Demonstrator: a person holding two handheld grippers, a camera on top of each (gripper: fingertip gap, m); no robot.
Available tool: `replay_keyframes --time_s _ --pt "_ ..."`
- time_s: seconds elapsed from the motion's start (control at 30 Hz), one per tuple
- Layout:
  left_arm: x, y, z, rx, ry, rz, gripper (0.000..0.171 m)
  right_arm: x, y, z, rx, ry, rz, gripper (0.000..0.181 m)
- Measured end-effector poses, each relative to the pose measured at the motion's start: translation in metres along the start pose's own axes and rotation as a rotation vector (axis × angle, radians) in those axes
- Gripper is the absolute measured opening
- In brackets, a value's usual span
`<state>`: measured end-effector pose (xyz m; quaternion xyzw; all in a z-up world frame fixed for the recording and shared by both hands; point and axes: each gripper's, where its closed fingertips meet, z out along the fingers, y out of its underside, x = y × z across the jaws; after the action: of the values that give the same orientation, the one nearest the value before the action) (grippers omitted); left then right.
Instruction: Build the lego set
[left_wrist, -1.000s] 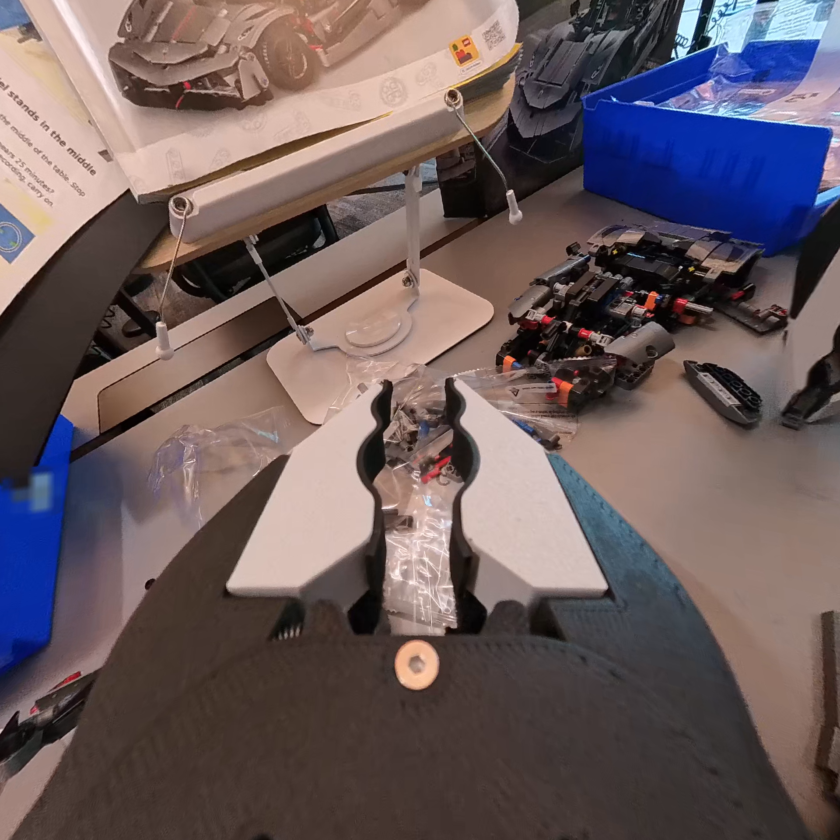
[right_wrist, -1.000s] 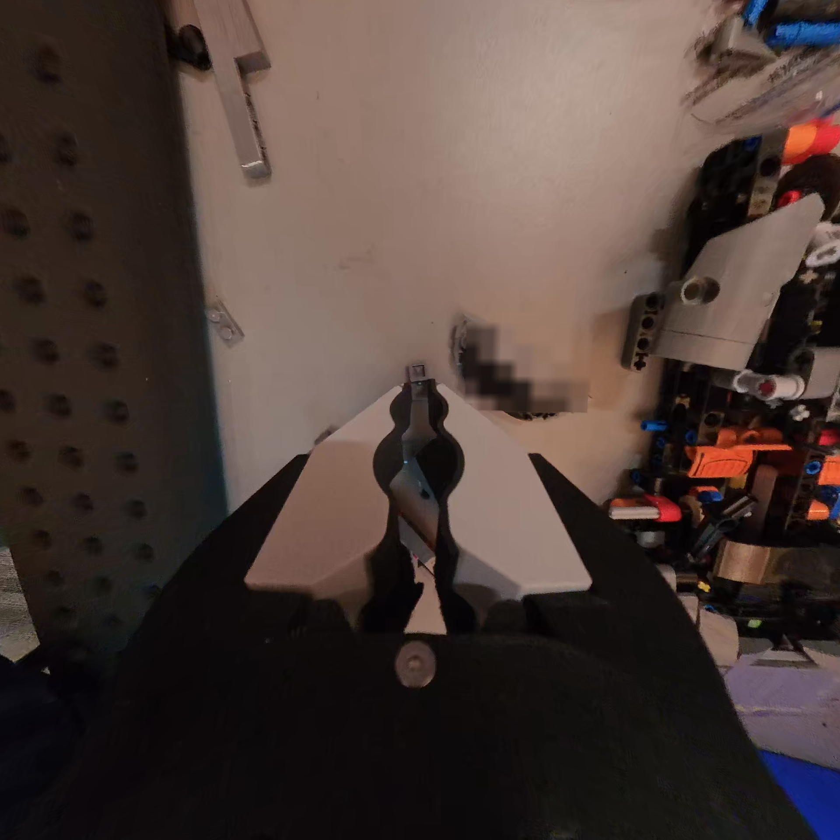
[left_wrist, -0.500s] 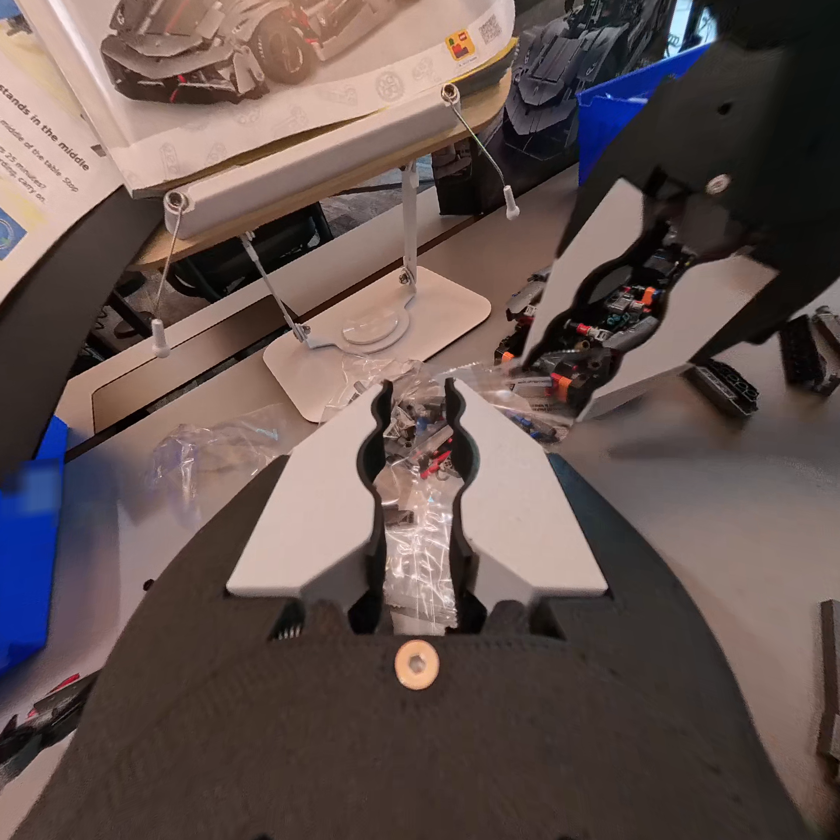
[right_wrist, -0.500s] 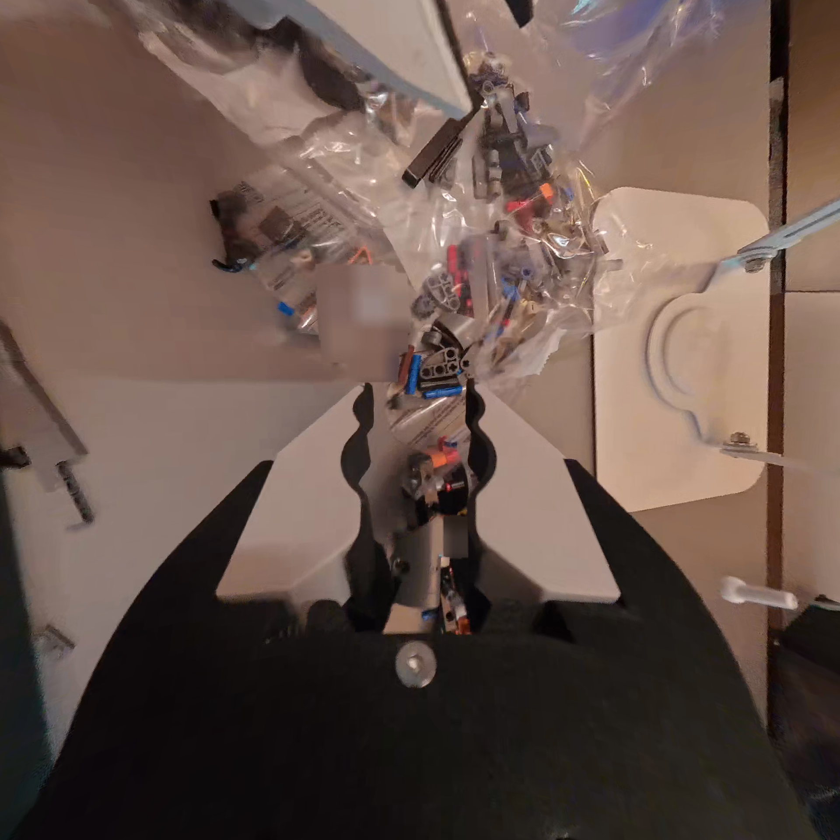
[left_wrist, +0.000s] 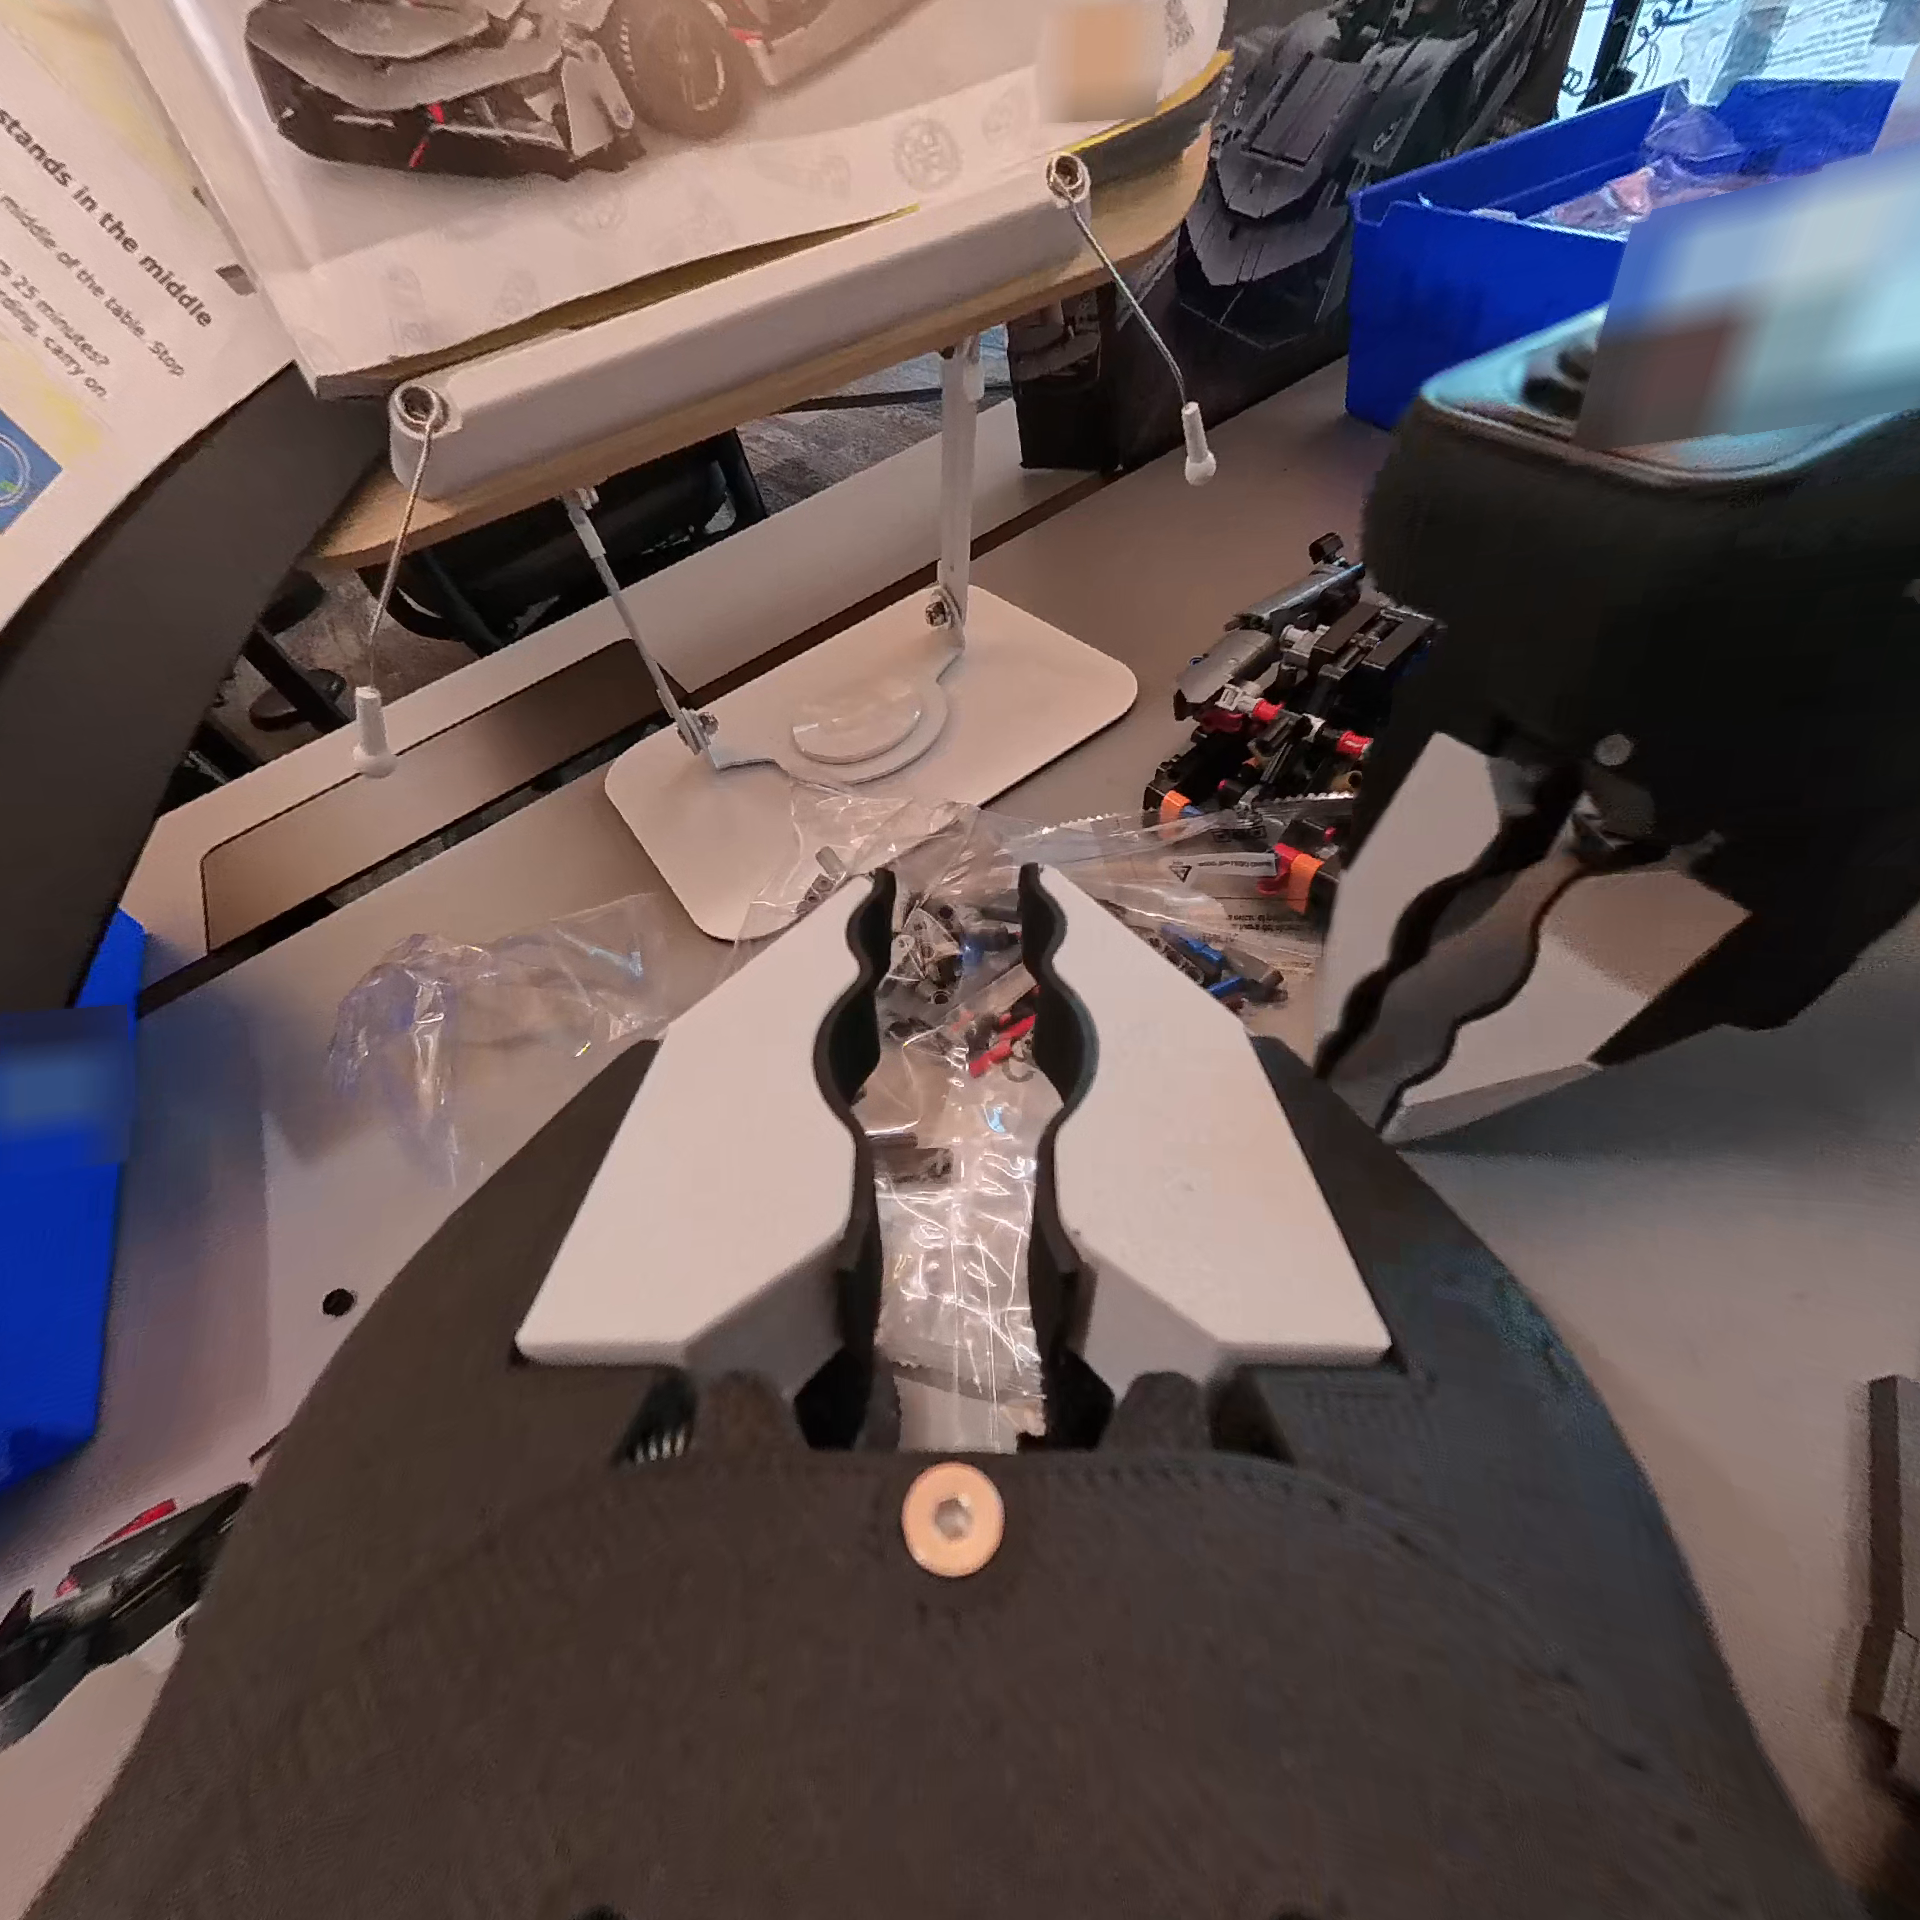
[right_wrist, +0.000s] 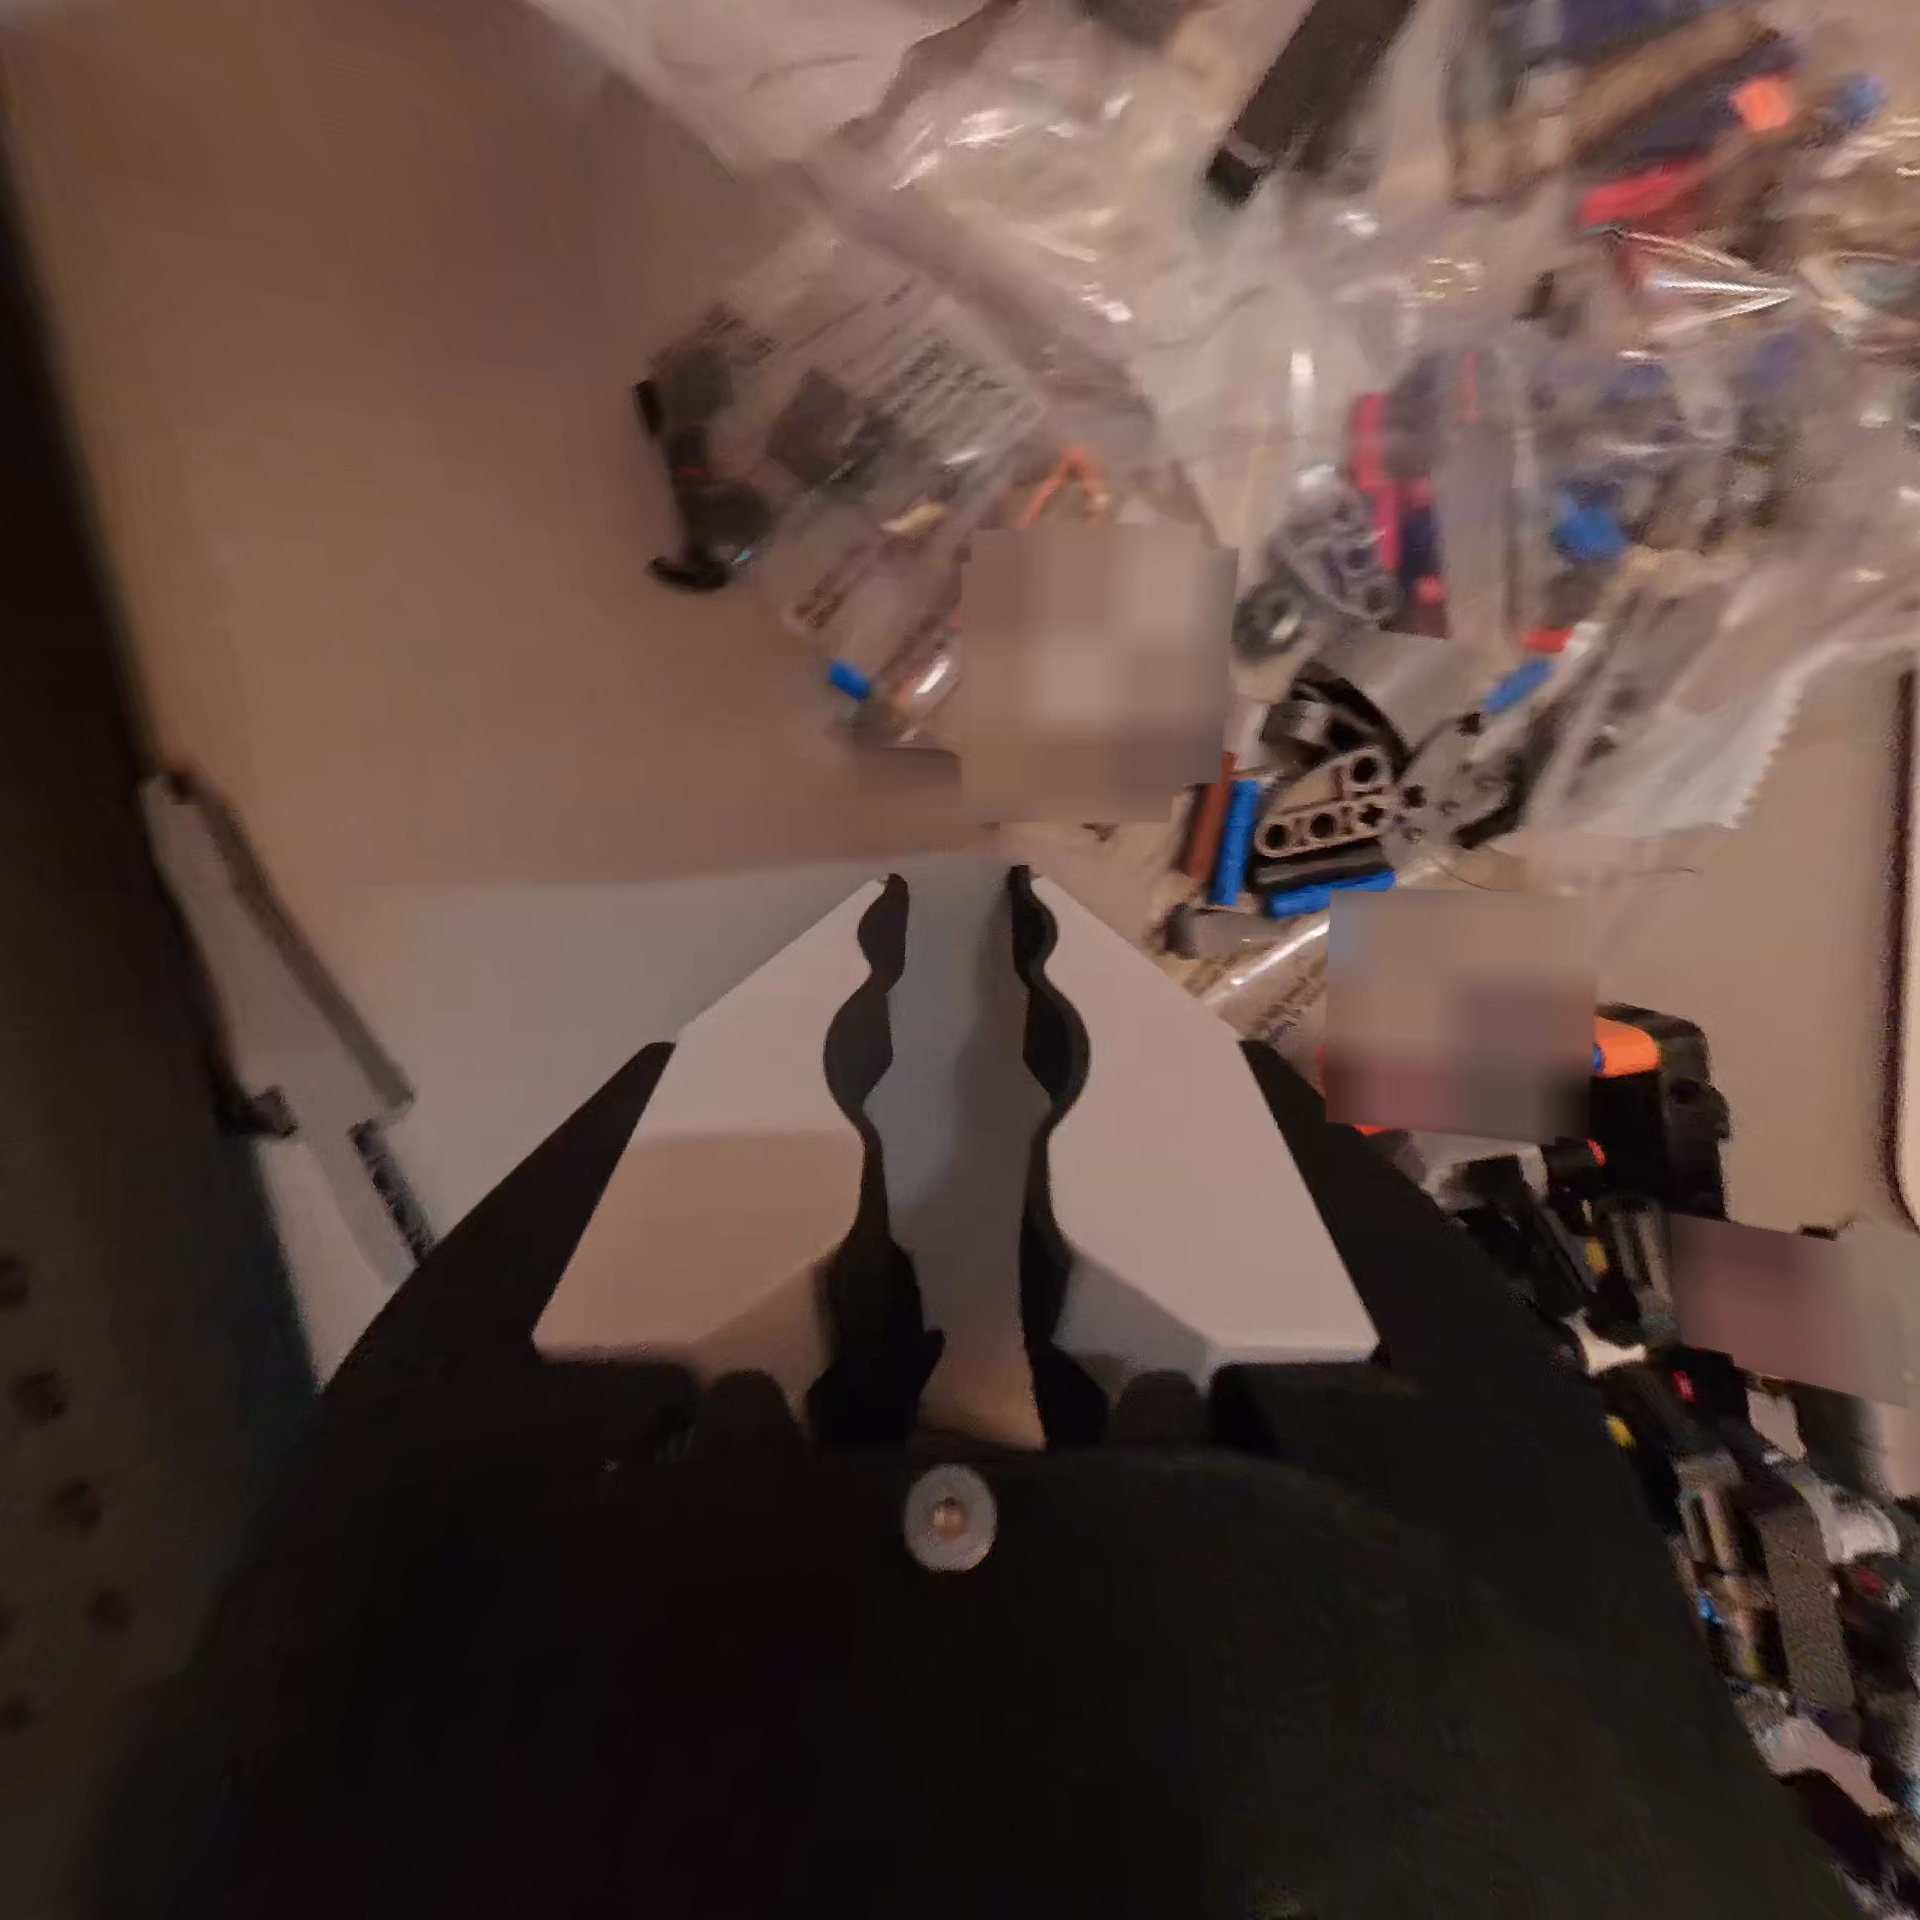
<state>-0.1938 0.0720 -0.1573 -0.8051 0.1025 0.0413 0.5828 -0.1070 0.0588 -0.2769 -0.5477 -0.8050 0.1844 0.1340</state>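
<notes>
My left gripper (left_wrist: 951, 883) is open a little and hangs just over a clear bag of small lego parts (left_wrist: 956, 1143) that shows between its fingers. My right gripper (right_wrist: 948, 883) is open and empty above the bare table, with the parts bags (right_wrist: 1558, 416) just ahead of it. In the left wrist view the right gripper (left_wrist: 1356, 1099) points down at the table, right of my left one. The partly built dark car (left_wrist: 1278, 675) lies behind it and also shows in the right wrist view (right_wrist: 1766, 1579).
A white book stand (left_wrist: 883, 727) holds the instruction booklet (left_wrist: 623, 156) behind the bags. A blue bin (left_wrist: 1475, 281) stands at the back right. A crumpled empty bag (left_wrist: 468, 987) lies to the left. A long grey piece (right_wrist: 281, 987) lies beside a perforated grey pad (right_wrist: 42, 1455). Measured from the fingertips, the long grey piece (right_wrist: 281, 987) is 12 centimeters or so from the right gripper and 20 centimeters from the left.
The right gripper was shut on a small grey piece, then swung over the bags with open, empty jaws and has dropped lower beside the left gripper. The left gripper has not moved.
</notes>
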Motion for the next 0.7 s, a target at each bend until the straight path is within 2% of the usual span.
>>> replay_keyframes --time_s 0.13,0.23,0.3,0.4,0.57,0.7 --pt "0.002 0.000 0.001 -0.005 0.009 0.008 0.021 0.004 -0.010 0.006 0.035 0.000 0.074 0.021" --pt "0.004 0.000 0.001 -0.003 0.013 0.011 0.022 0.007 -0.015 0.008 0.046 0.010 0.103 0.015" --pt "0.003 0.000 0.000 0.000 0.012 0.008 0.022 0.009 -0.015 0.009 0.040 0.028 0.095 0.002" --pt "0.001 0.000 -0.001 0.004 0.012 0.002 0.022 0.008 -0.010 0.006 0.020 0.023 0.059 0.001" --pt "0.011 -0.002 0.000 0.012 0.060 0.025 0.022 0.004 0.005 -0.020 0.031 -0.020 0.019 0.001" --pt "0.052 -0.006 0.001 0.025 0.217 0.147 0.023 0.004 0.012 -0.052 0.099 -0.023 -0.057 0.001"
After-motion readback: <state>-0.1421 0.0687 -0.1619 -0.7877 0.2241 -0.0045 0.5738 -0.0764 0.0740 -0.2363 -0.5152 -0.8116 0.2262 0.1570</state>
